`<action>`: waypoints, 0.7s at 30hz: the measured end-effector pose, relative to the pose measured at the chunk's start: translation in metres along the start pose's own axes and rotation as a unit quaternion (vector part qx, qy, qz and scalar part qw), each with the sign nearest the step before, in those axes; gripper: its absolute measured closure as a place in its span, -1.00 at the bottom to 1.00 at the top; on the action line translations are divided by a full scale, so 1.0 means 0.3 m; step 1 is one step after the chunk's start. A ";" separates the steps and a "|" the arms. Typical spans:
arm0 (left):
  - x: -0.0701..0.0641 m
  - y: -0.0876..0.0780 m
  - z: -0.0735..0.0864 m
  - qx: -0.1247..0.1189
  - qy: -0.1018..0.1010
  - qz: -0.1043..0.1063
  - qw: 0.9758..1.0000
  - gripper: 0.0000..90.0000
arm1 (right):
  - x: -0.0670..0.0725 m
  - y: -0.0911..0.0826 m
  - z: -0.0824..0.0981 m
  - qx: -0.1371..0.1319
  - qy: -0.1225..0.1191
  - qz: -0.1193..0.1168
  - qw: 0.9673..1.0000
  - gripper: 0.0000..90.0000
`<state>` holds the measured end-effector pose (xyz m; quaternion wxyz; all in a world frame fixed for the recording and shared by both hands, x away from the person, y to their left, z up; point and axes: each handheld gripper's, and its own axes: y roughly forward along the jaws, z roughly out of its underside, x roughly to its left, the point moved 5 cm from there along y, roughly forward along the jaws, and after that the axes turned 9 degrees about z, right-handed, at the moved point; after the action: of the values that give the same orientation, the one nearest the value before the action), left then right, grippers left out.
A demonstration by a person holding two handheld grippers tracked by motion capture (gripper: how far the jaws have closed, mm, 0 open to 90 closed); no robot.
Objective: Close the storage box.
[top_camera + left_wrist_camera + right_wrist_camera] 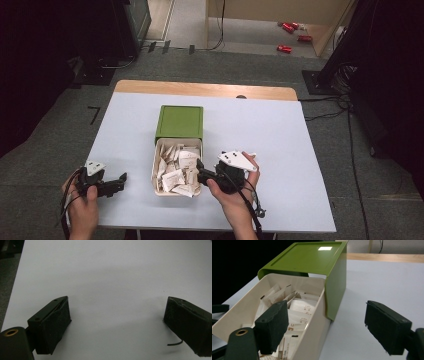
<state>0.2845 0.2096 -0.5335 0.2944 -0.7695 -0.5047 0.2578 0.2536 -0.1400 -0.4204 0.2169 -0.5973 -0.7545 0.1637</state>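
**A:** Near the middle of the worktop (280,150): a green case (179,122) with its cream drawer (156,167) pulled out toward the person, full of small white packets (177,172). Right tool (200,171) sits at the drawer's right wall, near end. Left tool (121,180) rests well apart at near left, over bare worktop.

**B:** Tool states?

**A:** Right tool (325,327): jaws wide apart, nothing pinched. In the right gripper view one jaw hangs inside the drawer (310,340) above the packets (299,310), the other outside it, so they straddle the right wall; pads not pressing on it. Left tool (116,322): jaws spread, only worktop (112,277) between them, holding nothing.

**B:** Step in hand, by your reading?

**A:** Either taking the wall to shift the drawer or going for a packet. Cannot tell which from this.

**B:** How to do it well?

**A:** For the wall: seat both pads square on it before closing, low enough not to slip off the rim, then move along the green case's (312,262) axis so the drawer does not jam. The case looks light; the idle left tool could brace it. For a packet: bring both jaws inside, pick one that stands proud, pinch its top edge, lift straight up so its neighbours stay put.
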 end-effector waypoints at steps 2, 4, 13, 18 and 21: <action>0.000 0.000 0.000 -0.001 -0.001 0.000 1.000 -0.84 | 0.021 0.011 0.021 0.009 -0.006 -0.001 1.000 -0.49; 0.000 0.000 0.000 -0.001 0.000 0.000 1.000 -0.84 | 0.036 0.019 0.038 0.015 -0.011 -0.001 1.000 -0.47; 0.000 0.000 0.000 0.000 0.000 0.000 1.000 -0.84 | 0.058 0.045 0.111 0.034 -0.004 0.006 0.999 -0.25; 0.000 0.000 0.000 -0.001 -0.001 0.000 1.000 -0.83 | 0.079 0.052 0.152 0.038 -0.008 -0.003 0.999 -0.12; 0.000 0.000 0.000 -0.001 -0.001 0.000 1.000 -0.84 | 0.082 0.057 0.180 0.038 -0.002 0.010 0.999 -0.03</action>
<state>0.2845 0.2095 -0.5336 0.2936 -0.7694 -0.5052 0.2578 0.2349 -0.1115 -0.4719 0.2365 -0.5961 -0.7419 0.1957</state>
